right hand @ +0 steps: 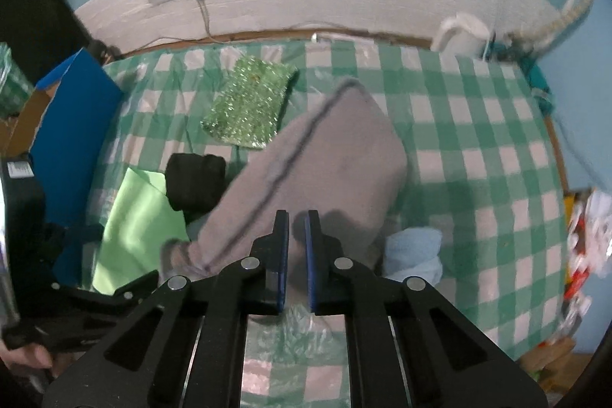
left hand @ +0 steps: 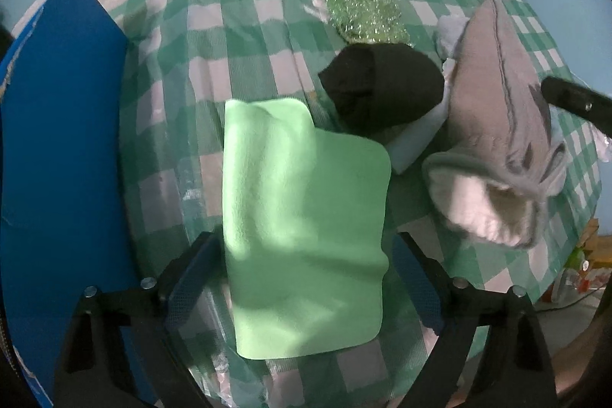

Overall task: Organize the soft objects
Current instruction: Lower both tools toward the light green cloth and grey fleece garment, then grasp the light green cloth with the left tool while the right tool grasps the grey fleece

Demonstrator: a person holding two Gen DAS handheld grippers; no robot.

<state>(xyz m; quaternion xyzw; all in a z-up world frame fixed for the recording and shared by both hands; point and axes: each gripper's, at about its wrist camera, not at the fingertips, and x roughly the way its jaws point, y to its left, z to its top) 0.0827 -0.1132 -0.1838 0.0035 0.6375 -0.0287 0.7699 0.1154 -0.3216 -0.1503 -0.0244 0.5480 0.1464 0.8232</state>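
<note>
Our right tongs (right hand: 296,217) pinched the grey plush (right hand: 336,148) at its near end, right of the black sock (left hand: 382,86). Our left tongs (left hand: 306,247) gaped wide around the green cloth (left hand: 302,224) on the desk (left hand: 237,25).

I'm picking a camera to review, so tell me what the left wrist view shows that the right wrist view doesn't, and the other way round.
Only the left wrist view shows the plush toy's white fleecy opening and the left gripper with jaws wide open around the light green cloth.

Only the right wrist view shows the right gripper, jaws narrowed on the plush toy, and a pale blue cloth fully.

Both show the green bubble wrap, black fabric bundle and blue box.
</note>
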